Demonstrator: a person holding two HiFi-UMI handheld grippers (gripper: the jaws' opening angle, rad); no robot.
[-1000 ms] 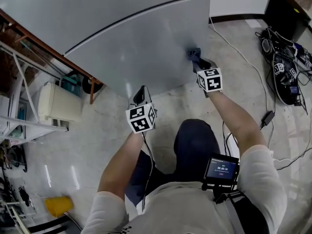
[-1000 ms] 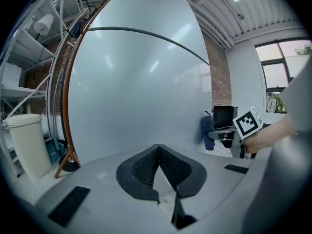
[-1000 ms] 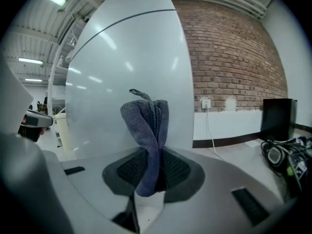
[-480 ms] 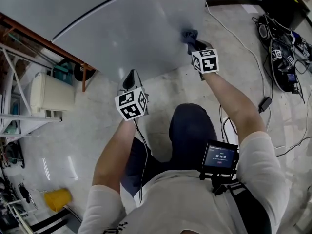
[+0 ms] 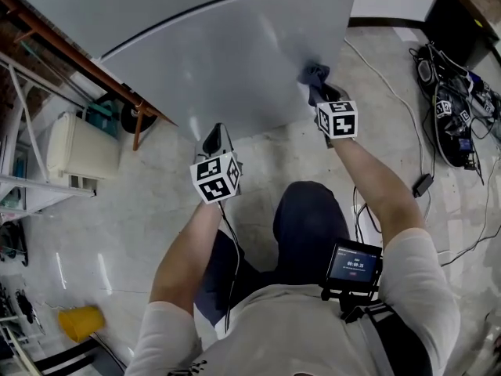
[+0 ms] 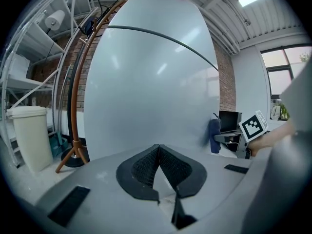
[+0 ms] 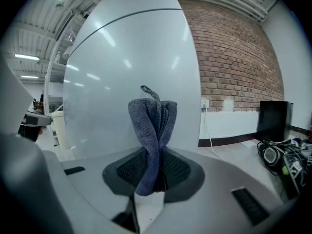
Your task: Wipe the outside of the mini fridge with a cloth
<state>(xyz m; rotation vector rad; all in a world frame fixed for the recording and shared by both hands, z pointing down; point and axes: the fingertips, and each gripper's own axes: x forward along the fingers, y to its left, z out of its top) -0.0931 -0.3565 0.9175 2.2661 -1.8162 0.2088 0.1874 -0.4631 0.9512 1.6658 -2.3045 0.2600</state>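
Clamping a blue cloth [image 7: 152,126], my right tongs [image 7: 155,173] pressed it to the fridge [image 5: 235,61] at one o'clock; my left tongs [image 6: 158,164] hovered closed, empty, at eleven.

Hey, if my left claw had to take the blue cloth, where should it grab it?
Probably the bunched top of the cloth, standing free above the right claw, which pinches its lower end. Come from the left; the fridge stands just beyond it.

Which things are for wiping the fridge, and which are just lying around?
For the job: fridge, cloth, right gripper pinching the cloth.
Just lying around: white bin, tangle of cables.
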